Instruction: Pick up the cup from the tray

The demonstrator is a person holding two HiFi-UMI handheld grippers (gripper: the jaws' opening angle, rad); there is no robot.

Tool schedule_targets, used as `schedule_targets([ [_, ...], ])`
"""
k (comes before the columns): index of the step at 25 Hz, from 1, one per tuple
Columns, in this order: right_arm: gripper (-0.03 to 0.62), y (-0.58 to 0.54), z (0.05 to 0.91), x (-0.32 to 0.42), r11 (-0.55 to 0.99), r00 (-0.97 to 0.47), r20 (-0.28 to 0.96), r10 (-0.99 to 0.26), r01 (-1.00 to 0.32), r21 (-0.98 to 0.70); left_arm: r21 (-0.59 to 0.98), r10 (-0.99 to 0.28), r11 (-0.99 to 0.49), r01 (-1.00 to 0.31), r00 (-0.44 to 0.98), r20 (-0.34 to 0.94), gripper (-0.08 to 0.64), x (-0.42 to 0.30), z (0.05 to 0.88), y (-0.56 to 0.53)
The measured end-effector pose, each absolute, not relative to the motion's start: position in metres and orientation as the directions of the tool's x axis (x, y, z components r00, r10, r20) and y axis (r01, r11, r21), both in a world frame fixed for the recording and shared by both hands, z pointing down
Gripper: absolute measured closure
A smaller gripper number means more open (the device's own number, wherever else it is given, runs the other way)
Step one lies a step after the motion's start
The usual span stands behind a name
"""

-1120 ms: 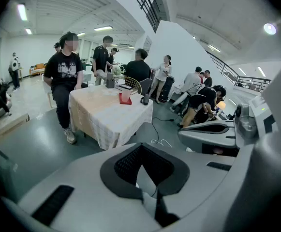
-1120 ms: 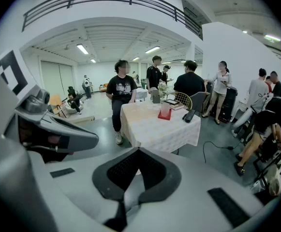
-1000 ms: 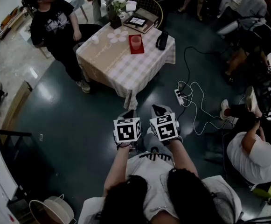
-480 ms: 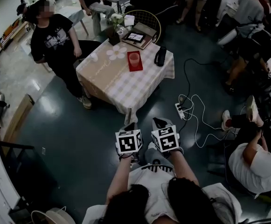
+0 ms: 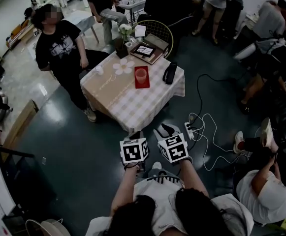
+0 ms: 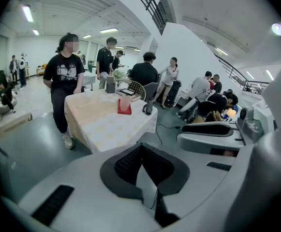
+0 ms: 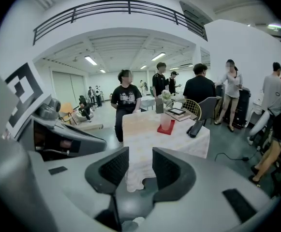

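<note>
Head view: both hand-held grippers held side by side, low over dark green floor, each with its marker cube facing up. The left hand-held gripper [image 5: 136,134] is clenched; the left gripper view shows its dark pads meeting at the tips, nothing caught between them. The right hand-held gripper [image 5: 163,131] is released. Its jaws have just been opening, and the right gripper view shows a clear gap between the pads with only the distant desk behind it.

Task item: translucent pink plastic cup [image 5: 142,75], upright on a small red rectangular tray [image 5: 137,85]. Both sit well ahead of the two hand-held grippers, nearly straight in front, on the far half of a square desk with a pale checked cloth [image 5: 128,104]. Neither hand-held gripper touches the cup or the desk; open floor lies between.

Other items on the desk: a black upright object [image 5: 170,73] just right of the tray as seen from the hand-held grippers, a stack of flat books [image 5: 146,52] beyond the cup, and a dark vase with white flowers [image 5: 122,39] further back and to the left.

A person in a black T-shirt [image 5: 60,41] stands at the desk's far left corner. A white power strip with cable [image 5: 189,130] lies on the floor, just right of the right hand-held gripper.
</note>
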State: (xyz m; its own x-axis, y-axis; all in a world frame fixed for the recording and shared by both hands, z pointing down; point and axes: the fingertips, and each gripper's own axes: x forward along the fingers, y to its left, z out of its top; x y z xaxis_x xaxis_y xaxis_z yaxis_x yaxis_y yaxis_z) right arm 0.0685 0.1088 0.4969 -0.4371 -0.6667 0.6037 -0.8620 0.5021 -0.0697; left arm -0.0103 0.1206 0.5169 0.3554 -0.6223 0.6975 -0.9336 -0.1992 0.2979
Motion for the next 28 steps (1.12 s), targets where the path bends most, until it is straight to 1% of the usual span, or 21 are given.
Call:
schedule_targets([
  [1,0.448,0.103,0.496,0.071,0.514,-0.449,0.599,-0.664,-0.855,-0.070,0.299,-0.627,-0.193,-0.934,0.352,0.695,0.557,-0.006,0.517,0.116],
  [7,0.396,0.079,0.488,0.090,0.549,-0.498,0.576,-0.648,-0.830,-0.099,0.296,-0.643,-0.157,-0.942,0.325,0.694,0.557,0.014,0.516,0.099],
  [13,0.349,0.064,0.496,0.099,0.562,-0.508,0.587,-0.630,-0.820,-0.106,0.291,-0.637,-0.139,-0.947,0.310,0.706,0.557,0.023,0.521,0.085],
  [17,0.333,0.050,0.498,0.095,0.568,-0.515,0.587,-0.625,-0.816,-0.110,0.286,-0.631,-0.136,-0.948,0.306,0.713,0.557,0.021,0.524,0.070],
  [28,0.325,-0.006,0.514,0.097,0.521,-0.480,0.620,-0.620,-0.843,-0.132,0.290,-0.593,-0.164,-0.943,0.329,0.735,0.557,0.022,0.538,0.011],
])
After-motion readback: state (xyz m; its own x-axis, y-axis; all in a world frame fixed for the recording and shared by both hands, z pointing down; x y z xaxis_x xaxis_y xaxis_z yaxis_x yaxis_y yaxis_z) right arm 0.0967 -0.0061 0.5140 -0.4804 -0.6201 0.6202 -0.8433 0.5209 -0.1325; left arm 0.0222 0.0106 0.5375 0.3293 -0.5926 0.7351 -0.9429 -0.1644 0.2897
